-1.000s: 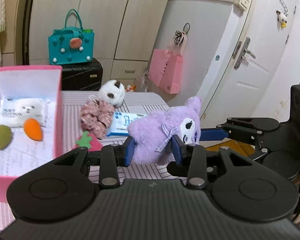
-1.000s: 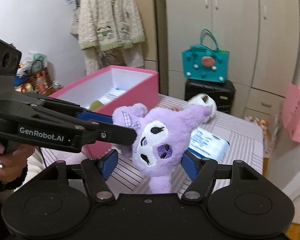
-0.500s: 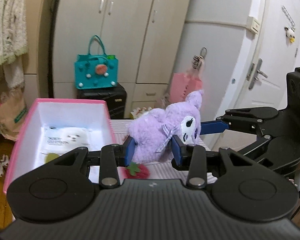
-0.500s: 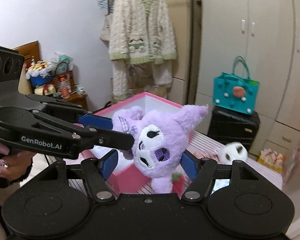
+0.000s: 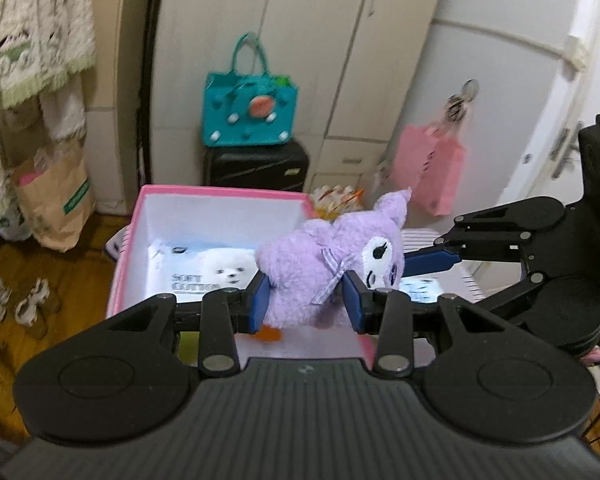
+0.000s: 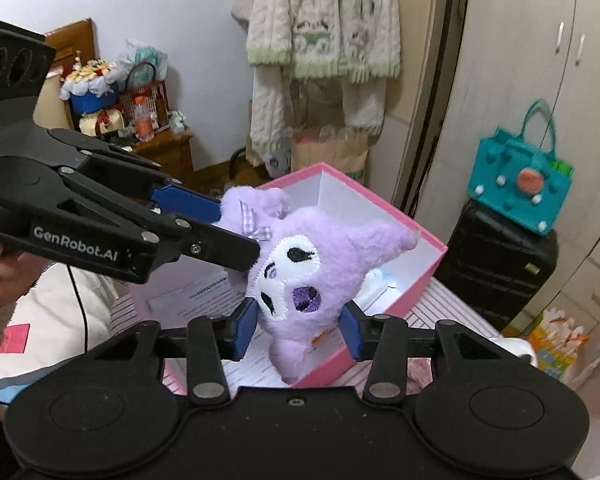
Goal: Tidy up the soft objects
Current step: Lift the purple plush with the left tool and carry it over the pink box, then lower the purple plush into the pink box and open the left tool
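Left wrist view: left hand-held gripper (image 5: pixel 306 298) pinching the purple plush (image 5: pixel 332 268) at its body, blue pads sunk into the fur; plush hangs over the near right part of the pink box (image 5: pixel 220 194), clear of the floor of it; box already holds a white tissue pack (image 5: pixel 204 272) and something orange (image 5: pixel 270 332) mostly hidden under the plush; right hand-held gripper comes in from the right with one blue finger against the head.

Right wrist view: right hand-held gripper (image 6: pixel 296 328), jaws have just been closing, now flanking the lower face, left pad touching fur, right pad just beside it, so not a firm pinch as far as I can tell; striped tabletop (image 6: pixel 452 300) under the box.

Risk, my read: two grips pulling apart could stretch or twist the toy; releasing this near the right wall may leave it draped over the rim.

Plush look: fluffy lilac fur, pointed ears, white face patch, black stitched eyes, small checked bow (image 6: pixel 256 222); tilted sideways, squashes easily.
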Motion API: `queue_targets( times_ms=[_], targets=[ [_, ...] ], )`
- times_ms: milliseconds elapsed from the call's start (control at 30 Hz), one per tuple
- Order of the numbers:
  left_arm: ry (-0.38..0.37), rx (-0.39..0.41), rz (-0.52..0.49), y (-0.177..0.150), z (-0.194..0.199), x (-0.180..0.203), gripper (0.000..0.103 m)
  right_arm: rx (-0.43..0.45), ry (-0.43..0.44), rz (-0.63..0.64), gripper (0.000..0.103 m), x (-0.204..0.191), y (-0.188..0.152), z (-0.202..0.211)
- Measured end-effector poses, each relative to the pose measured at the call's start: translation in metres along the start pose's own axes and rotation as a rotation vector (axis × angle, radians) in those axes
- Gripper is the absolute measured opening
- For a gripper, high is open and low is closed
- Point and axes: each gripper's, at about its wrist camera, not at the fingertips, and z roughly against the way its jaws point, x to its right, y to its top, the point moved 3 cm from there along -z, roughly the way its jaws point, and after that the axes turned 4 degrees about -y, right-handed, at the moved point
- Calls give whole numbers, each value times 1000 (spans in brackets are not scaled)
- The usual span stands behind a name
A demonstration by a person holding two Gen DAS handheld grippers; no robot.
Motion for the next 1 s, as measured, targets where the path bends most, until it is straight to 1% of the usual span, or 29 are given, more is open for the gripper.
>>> queue_targets(
  times_ms=[167, 300, 433, 533, 600, 700, 867, 1000],
  targets=[
    [33, -115, 32, 18, -40, -39, 38, -104, 52, -31, 50, 16, 18, -51],
    [56, -198, 42, 27, -64, -63, 38, -155, 79, -21, 49, 22, 27, -83],
    [99, -272, 3, 33, -90, -75, 38, -196, 96, -38, 48, 32, 35, -112],
    [127, -309, -29, 38, -109, -81, 38, -224, 90, -42, 47, 38, 38, -130],
    [134, -334, -23, 39, -121, -87, 37, -241, 84, -39, 46, 40, 39, -138],
    [130, -358, -13, 41, -133, -94, 37, -270, 73, -24, 46, 41, 40, -146],
    [115, -375, -9, 40, -141, -99, 38, -307, 48, -12, 47, 40, 43, -151],
    [132, -359, -22, 36, -140, -97, 40, -318, 23, -3, 47, 38, 44, -154]
  ],
)
